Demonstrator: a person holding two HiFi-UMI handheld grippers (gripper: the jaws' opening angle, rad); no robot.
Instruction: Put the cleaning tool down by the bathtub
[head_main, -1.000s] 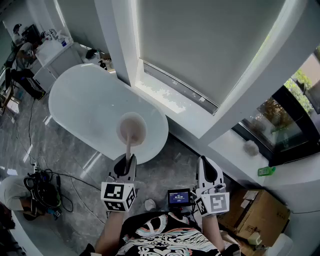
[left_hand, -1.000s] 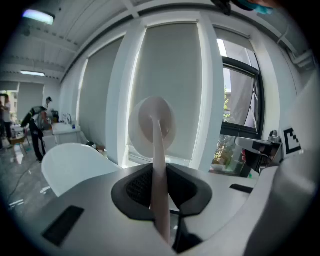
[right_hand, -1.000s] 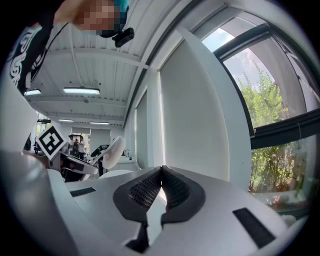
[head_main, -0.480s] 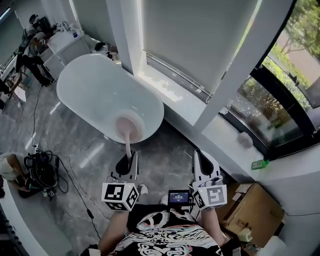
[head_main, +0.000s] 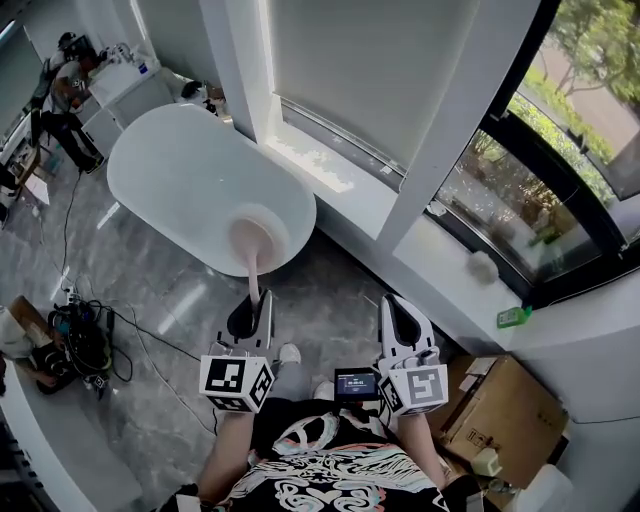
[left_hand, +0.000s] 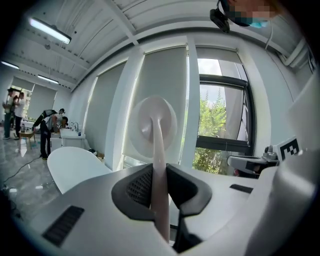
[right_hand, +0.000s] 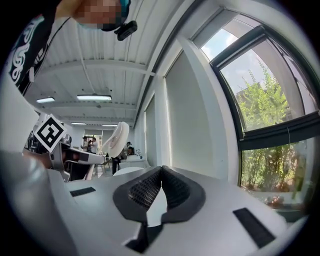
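The cleaning tool is a pale pink stick with a round flat head (head_main: 258, 233). My left gripper (head_main: 251, 318) is shut on its handle and holds it upright in front of me. In the head view the head overlaps the near end of the white oval bathtub (head_main: 185, 175). The left gripper view shows the handle (left_hand: 160, 175) pinched between the dark pads, with the disc head (left_hand: 152, 122) above. My right gripper (head_main: 399, 322) is beside it at the same height, jaws together with nothing in them (right_hand: 161, 175). From the right gripper view the tool head (right_hand: 116, 139) shows at the left.
A white window sill (head_main: 345, 185) and pillars run behind the tub. A cardboard box (head_main: 505, 420) stands at the right, and cables and gear (head_main: 80, 350) lie on the grey floor at the left. People (head_main: 60, 85) stand by a white cabinet (head_main: 140, 72) at the far left.
The head view has swung, so the tub now lies farther up and left and shoes show below the grippers. Both grippers keep their pose; the tool stays gripped.
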